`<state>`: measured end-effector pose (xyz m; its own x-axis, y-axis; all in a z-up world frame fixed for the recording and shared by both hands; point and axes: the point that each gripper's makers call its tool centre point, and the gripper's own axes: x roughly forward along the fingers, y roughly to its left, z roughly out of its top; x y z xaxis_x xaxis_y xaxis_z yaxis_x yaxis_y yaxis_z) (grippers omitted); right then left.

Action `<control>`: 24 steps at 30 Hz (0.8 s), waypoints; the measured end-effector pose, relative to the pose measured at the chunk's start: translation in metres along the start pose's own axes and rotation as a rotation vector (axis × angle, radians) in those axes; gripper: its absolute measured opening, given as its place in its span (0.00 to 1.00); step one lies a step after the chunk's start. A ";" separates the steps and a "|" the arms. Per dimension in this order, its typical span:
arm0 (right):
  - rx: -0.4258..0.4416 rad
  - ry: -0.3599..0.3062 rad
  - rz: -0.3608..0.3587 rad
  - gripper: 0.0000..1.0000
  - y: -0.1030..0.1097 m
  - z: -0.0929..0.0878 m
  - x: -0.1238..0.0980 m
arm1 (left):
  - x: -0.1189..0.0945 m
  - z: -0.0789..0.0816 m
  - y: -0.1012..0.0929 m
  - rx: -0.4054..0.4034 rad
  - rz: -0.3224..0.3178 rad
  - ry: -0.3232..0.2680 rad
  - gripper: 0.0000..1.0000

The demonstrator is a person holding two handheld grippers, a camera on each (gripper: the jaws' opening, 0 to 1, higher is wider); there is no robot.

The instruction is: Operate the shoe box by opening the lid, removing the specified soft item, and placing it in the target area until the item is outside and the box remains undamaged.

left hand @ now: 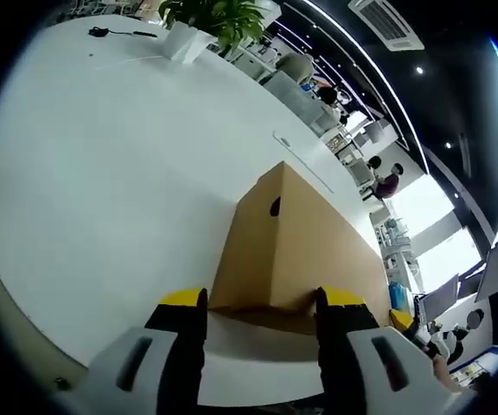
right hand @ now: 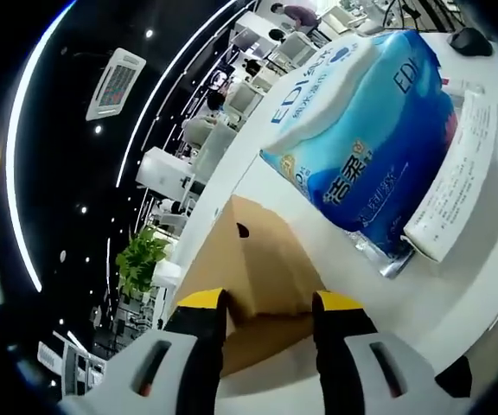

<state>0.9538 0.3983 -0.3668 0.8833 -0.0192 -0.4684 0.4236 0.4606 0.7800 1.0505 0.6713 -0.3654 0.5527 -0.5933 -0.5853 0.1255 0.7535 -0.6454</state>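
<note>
A closed brown cardboard shoe box (left hand: 296, 246) lies on the white table (left hand: 102, 190), with a small dark hole in its end face. My left gripper (left hand: 262, 301) is open, its yellow-tipped jaws straddling the box's near lower edge. In the right gripper view the same box (right hand: 258, 259) sits just past my right gripper (right hand: 268, 303), which is also open with the box's near edge between its jaws. Whether either gripper's jaws touch the cardboard I cannot tell. The box's contents are hidden.
A large blue pack of tissue paper (right hand: 374, 138) lies close beside the box, with a white printed carton (right hand: 456, 177) against it. A potted plant (left hand: 210, 22) stands at the table's far end. Desks and people are beyond the table.
</note>
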 end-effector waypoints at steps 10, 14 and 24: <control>-0.045 -0.033 0.082 0.35 0.008 0.002 0.005 | 0.001 0.007 -0.006 0.141 -0.019 -0.013 0.46; -0.060 -0.026 0.082 0.38 0.005 0.002 0.005 | 0.001 0.008 -0.003 0.142 -0.005 -0.011 0.49; -0.187 0.033 0.183 0.44 0.034 0.008 -0.002 | 0.006 0.014 -0.014 0.176 -0.094 -0.005 0.50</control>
<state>0.9677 0.4071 -0.3364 0.9335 0.1071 -0.3422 0.2102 0.6099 0.7641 1.0637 0.6614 -0.3525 0.5358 -0.6626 -0.5233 0.3192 0.7327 -0.6010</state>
